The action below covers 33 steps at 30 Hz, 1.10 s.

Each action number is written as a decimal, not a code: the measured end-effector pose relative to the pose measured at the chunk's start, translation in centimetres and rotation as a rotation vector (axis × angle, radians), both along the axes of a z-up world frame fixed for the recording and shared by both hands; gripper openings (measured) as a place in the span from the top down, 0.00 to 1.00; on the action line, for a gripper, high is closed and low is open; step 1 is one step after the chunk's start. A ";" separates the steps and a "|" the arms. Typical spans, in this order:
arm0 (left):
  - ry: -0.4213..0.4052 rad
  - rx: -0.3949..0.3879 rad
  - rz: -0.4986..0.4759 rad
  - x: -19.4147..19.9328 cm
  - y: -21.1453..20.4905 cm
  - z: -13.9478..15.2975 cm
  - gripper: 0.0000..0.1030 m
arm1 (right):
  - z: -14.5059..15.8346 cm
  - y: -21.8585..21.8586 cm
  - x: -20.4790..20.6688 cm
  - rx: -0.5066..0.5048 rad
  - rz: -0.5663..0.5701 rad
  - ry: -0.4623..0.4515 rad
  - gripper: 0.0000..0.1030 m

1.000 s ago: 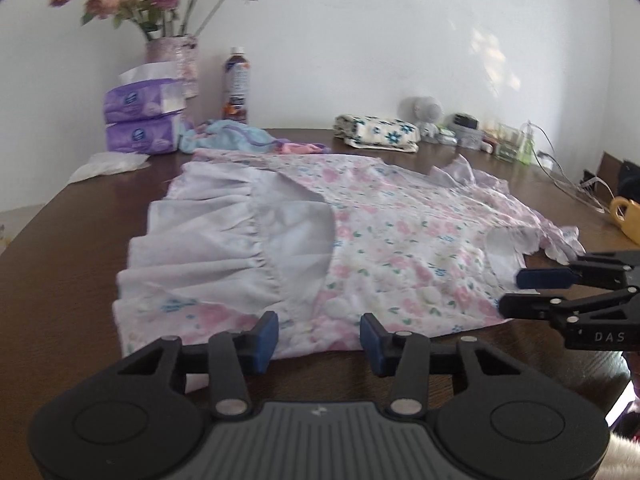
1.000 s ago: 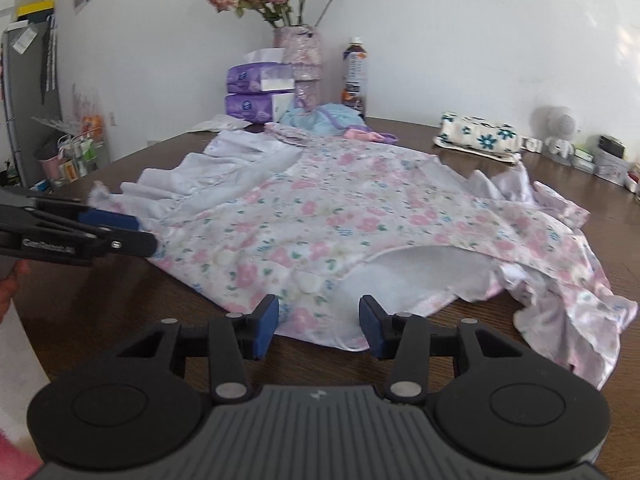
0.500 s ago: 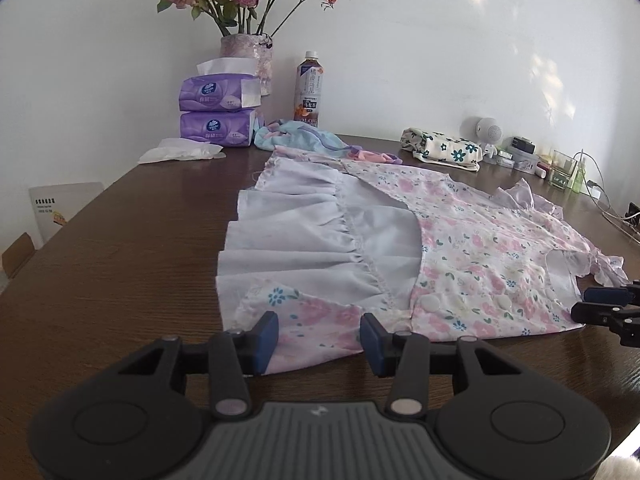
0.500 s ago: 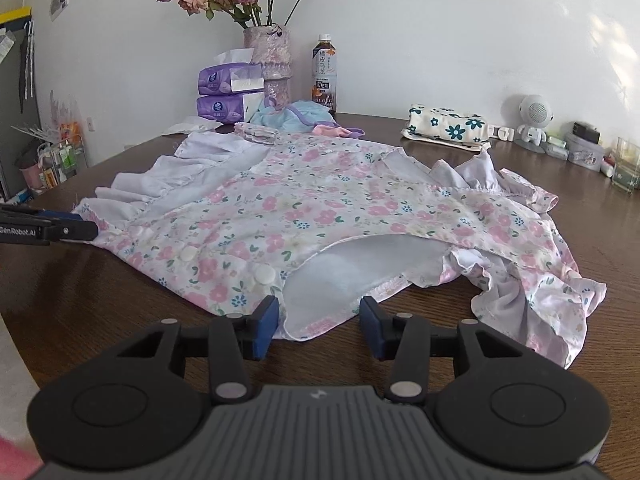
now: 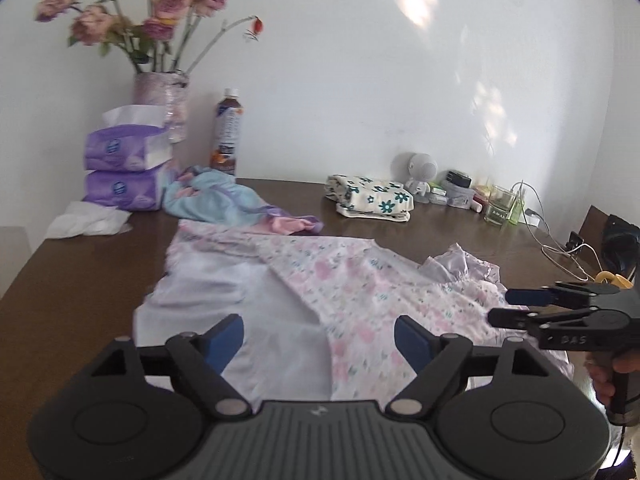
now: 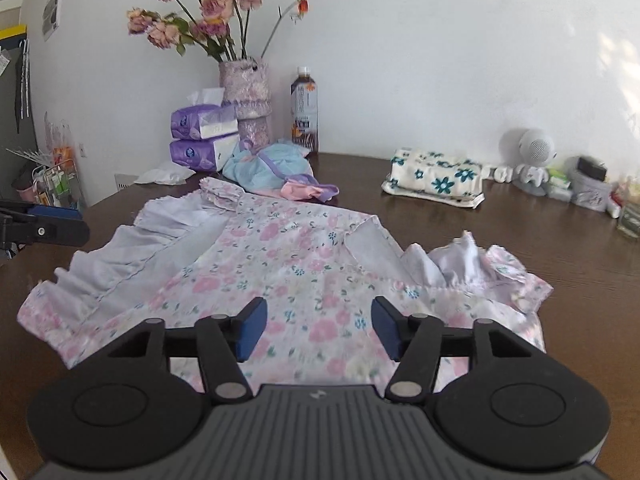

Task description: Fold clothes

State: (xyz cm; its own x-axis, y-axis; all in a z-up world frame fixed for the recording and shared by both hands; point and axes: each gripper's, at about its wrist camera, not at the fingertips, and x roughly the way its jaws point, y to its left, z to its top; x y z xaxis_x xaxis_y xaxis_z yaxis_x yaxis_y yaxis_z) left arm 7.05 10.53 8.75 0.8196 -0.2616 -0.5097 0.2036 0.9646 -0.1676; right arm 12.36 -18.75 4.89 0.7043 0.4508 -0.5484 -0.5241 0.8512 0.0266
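Observation:
A pink floral dress (image 5: 360, 292) (image 6: 288, 264) with a lilac ruffled hem (image 5: 208, 300) lies spread flat on the brown table (image 5: 80, 280). My left gripper (image 5: 319, 340) hovers open over the dress's near part, where the hem meets the floral cloth, with nothing between its blue pads (image 5: 226, 338). My right gripper (image 6: 319, 328) is open too, above the floral bodice, and its pads (image 6: 252, 326) hold nothing. The right gripper (image 5: 516, 306) also shows at the right of the left wrist view, by the ruffled sleeve (image 5: 468, 268). The left gripper (image 6: 52, 222) shows at the left edge of the right wrist view.
Along the back wall stand a vase of flowers (image 6: 244, 104), two purple tissue packs (image 5: 124, 168), a bottle (image 5: 228, 136), a blue and pink garment heap (image 5: 224, 200), a folded floral cloth (image 6: 436, 180), a white toy robot (image 6: 532, 160), a glass (image 5: 500, 208) and cables (image 5: 560, 248).
Both grippers have moved forward from the dress's near edge to above the cloth. Both jaws stand wider apart than before. The left view has swung back to the right.

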 end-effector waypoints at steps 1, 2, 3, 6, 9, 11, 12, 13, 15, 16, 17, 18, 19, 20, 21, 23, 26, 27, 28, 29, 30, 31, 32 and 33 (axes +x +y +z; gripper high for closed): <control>0.014 -0.005 0.000 1.5 -0.6 -0.2 0.15 | -0.3 0.5 1.0 -0.014 0.006 0.012 0.39; 0.033 -0.007 0.006 3.0 -1.2 -0.6 0.14 | -0.7 0.9 2.0 -0.021 0.019 0.027 0.35; 0.053 -0.006 0.014 4.3 -1.6 -0.9 0.14 | -1.1 1.2 2.8 -0.022 0.024 0.042 0.32; 0.105 0.008 0.031 7.7 -2.6 -2.1 0.09 | -1.9 1.7 4.8 -0.028 0.025 0.083 0.20; 0.139 0.029 0.044 9.8 -2.9 -3.1 0.07 | -2.4 2.0 6.4 -0.036 0.026 0.109 0.11; 0.154 0.045 0.052 10.9 -3.0 -3.7 0.05 | -2.3 2.0 6.9 -0.037 0.044 0.110 0.01; 0.160 0.055 0.056 11.3 -2.9 -3.8 0.03 | -2.3 2.1 7.1 -0.041 0.052 0.110 0.00; 0.162 0.063 0.060 11.6 -2.9 -4.0 0.02 | -2.3 2.2 7.3 -0.046 0.054 0.108 0.00; 0.161 0.080 0.070 12.1 -3.0 -4.2 0.02 | -2.3 2.4 7.7 -0.058 0.055 0.104 0.00; 0.161 0.088 0.075 12.4 -3.1 -4.3 0.02 | -2.3 2.5 7.9 -0.064 0.054 0.102 0.00; 0.160 0.097 0.079 12.7 -3.2 -4.4 0.01 | -2.4 2.7 8.1 -0.070 0.053 0.100 0.00; 0.159 0.106 0.083 12.9 -3.4 -4.5 0.01 | -2.5 2.8 8.4 -0.076 0.052 0.098 0.00; 0.159 0.116 0.088 13.2 -3.5 -4.7 0.01 | -2.7 2.9 8.7 -0.080 0.048 0.103 0.00; 0.158 0.126 0.092 13.4 -3.7 -4.8 0.01 | -2.9 3.0 9.0 -0.083 0.045 0.109 0.00; 0.157 0.136 0.094 13.6 -3.9 -5.0 0.01 | -3.0 3.0 9.2 -0.080 0.045 0.111 0.00; 0.156 0.156 0.097 14.0 -4.2 -5.3 0.00 | -3.3 3.0 9.5 -0.075 0.040 0.117 0.00; 0.158 0.188 0.092 14.4 -4.6 -5.9 0.00 | -3.7 3.0 9.8 -0.085 0.030 0.119 0.00; 0.159 0.194 0.092 14.5 -4.6 -6.1 0.00 | -3.8 2.9 9.8 -0.087 0.027 0.122 0.00; 0.161 0.199 0.093 14.6 -4.6 -6.3 0.00 | -4.0 2.9 9.9 -0.090 0.024 0.124 0.00; 0.164 0.201 0.093 14.7 -4.6 -6.5 0.00 | -4.2 2.9 10.0 -0.090 0.021 0.129 0.00; 0.168 0.202 0.094 14.8 -4.6 -6.7 0.00 | -4.4 2.8 10.1 -0.090 0.016 0.134 0.00; 0.172 0.201 0.097 14.9 -4.6 -7.0 0.00 | -4.6 2.8 10.2 -0.088 0.011 0.139 0.00; 0.176 0.201 0.099 15.0 -4.6 -7.2 0.00 | -4.8 2.7 10.3 -0.084 0.005 0.138 0.00; 0.179 0.200 0.103 15.1 -4.5 -7.4 0.00 | -4.8 2.7 10.3 -0.082 -0.004 0.130 0.00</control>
State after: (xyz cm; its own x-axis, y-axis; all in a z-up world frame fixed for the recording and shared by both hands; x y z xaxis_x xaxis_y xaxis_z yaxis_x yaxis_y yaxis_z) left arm 22.16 5.99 1.39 0.7287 -0.0612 -0.6821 0.0872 0.9962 0.0038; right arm 22.62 -16.08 0.09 0.6265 0.3986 -0.6698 -0.5178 0.8552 0.0246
